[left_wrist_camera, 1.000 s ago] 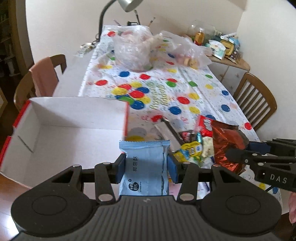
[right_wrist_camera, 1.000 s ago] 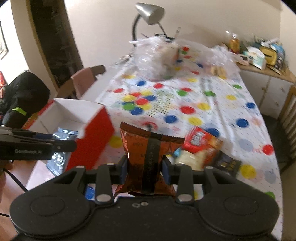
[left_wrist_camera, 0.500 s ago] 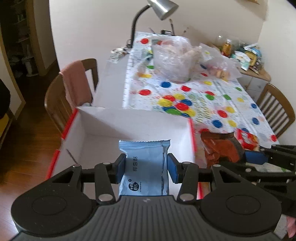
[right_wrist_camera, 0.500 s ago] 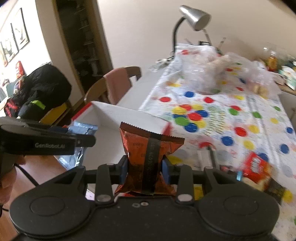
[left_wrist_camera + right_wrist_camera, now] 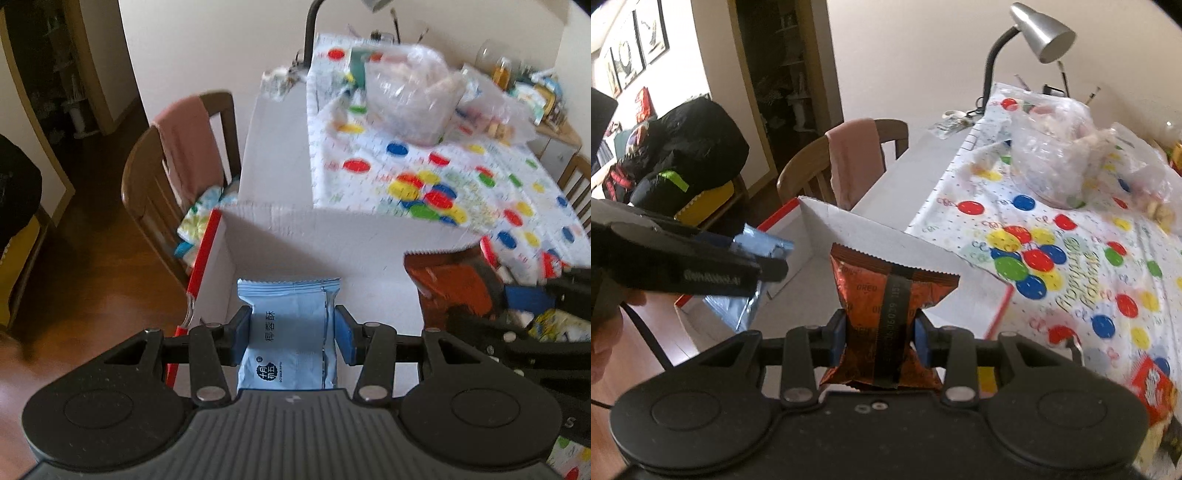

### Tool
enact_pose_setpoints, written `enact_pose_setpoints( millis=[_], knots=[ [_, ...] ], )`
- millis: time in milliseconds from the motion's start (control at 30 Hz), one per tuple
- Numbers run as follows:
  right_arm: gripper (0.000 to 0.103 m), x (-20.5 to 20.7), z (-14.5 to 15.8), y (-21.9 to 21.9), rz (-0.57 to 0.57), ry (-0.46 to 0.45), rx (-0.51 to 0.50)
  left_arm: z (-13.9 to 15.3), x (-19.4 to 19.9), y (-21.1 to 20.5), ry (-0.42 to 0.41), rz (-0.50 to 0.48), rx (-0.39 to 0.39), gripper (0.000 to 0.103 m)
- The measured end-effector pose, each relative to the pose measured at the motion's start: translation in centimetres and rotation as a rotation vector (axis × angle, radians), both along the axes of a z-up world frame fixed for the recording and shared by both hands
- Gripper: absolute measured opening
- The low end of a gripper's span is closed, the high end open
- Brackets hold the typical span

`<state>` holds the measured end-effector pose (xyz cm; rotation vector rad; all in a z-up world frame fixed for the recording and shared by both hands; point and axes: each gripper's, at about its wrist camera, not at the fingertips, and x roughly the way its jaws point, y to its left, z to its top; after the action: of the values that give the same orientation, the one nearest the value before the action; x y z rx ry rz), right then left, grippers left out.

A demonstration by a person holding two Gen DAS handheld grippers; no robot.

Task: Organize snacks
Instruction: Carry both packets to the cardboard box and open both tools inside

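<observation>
With each gripper clamped on 1 packet, left gripper [image 5: 293,334] on the blue packet [image 5: 291,332] and right gripper [image 5: 880,341] on the orange packet [image 5: 886,306], a premature release risks missing the white box [image 5: 314,251], or both grippers may collide above it.

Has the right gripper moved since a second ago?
Yes. The right gripper, holding the orange packet, moved left from the snack pile to over the white box.

"OREO" on the brown-orange snack packet [image 5: 886,295].

Both matte black plastic grippers [image 5: 293,332] [image 5: 881,336] have blue pads [image 5: 343,334], silver pivot screws, round side discs, white lettering on the left one.
</observation>
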<state>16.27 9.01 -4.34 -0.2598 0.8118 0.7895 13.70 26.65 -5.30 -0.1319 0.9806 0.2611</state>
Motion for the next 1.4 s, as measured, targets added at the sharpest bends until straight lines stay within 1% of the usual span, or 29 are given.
enact_pose_setpoints(
  millis=[67,133,200,267,367,433,533,600,700,733,800,867,933,1033,1133,1200,1400],
  knots=[
    [0.036,0.5,-0.4,1.1,0.027,0.020,-0.012,-0.8,0.2,0.7,0.033,0.010,-0.022,0.046],
    [0.036,1.2,-0.9,1.9,0.034,0.042,-0.032,-1.2,0.2,1.7,0.058,0.027,-0.065,0.046],
    [0.036,1.6,-1.0,2.1,0.030,0.049,-0.038,-0.7,-0.5,2.7,0.054,0.042,-0.130,0.046],
    [0.036,1.9,-0.6,1.8,0.029,0.078,-0.021,0.0,-1.4,3.1,0.050,0.033,-0.165,0.046],
    [0.036,1.8,-0.4,1.3,0.024,0.138,-0.017,0.5,-2.6,2.8,0.059,0.004,-0.164,0.046],
    [0.036,0.9,-0.6,1.4,0.062,0.158,-0.012,0.2,-2.5,2.6,0.059,-0.012,-0.173,0.046],
    [0.036,0.2,-1.7,2.2,0.079,0.157,-0.050,-0.9,-1.4,2.0,0.076,0.001,-0.154,0.046],
    [0.036,0.2,-2.7,2.7,0.073,0.172,-0.071,-1.9,-0.7,1.6,0.095,-0.003,-0.149,0.046],
    [0.036,0.0,-4.2,3.5,0.078,0.161,-0.126,-3.3,0.3,0.9,0.126,-0.009,-0.103,0.046],
    [0.036,-0.1,-4.6,3.7,0.080,0.161,-0.136,-3.9,0.5,0.9,0.142,-0.006,-0.098,0.046],
    [0.036,-0.2,-5.2,4.0,0.090,0.174,-0.149,-4.8,0.7,1.0,0.166,0.002,-0.095,0.046],
    [0.036,-0.5,-5.7,4.2,0.099,0.167,-0.175,-5.7,0.9,1.0,0.189,0.006,-0.095,0.047],
    [0.036,-0.8,-6.2,4.3,0.109,0.168,-0.194,-6.3,0.8,0.9,0.199,0.006,-0.096,0.047],
    [0.037,-1.2,-6.4,4.2,0.116,0.171,-0.196,-6.8,0.4,0.7,0.206,0.002,-0.098,0.047],
    [0.039,-1.4,-6.3,4.0,0.115,0.163,-0.196,-6.6,0.2,0.3,0.194,-0.003,-0.100,0.047],
    [0.041,-1.6,-6.1,3.6,0.108,0.162,-0.186,-6.1,-0.2,0.1,0.176,-0.003,-0.101,0.055],
    [0.047,-1.3,-4.7,1.9,0.080,0.161,-0.135,-4.1,-2.0,-0.6,0.103,0.002,-0.097,0.057]
  ],
)
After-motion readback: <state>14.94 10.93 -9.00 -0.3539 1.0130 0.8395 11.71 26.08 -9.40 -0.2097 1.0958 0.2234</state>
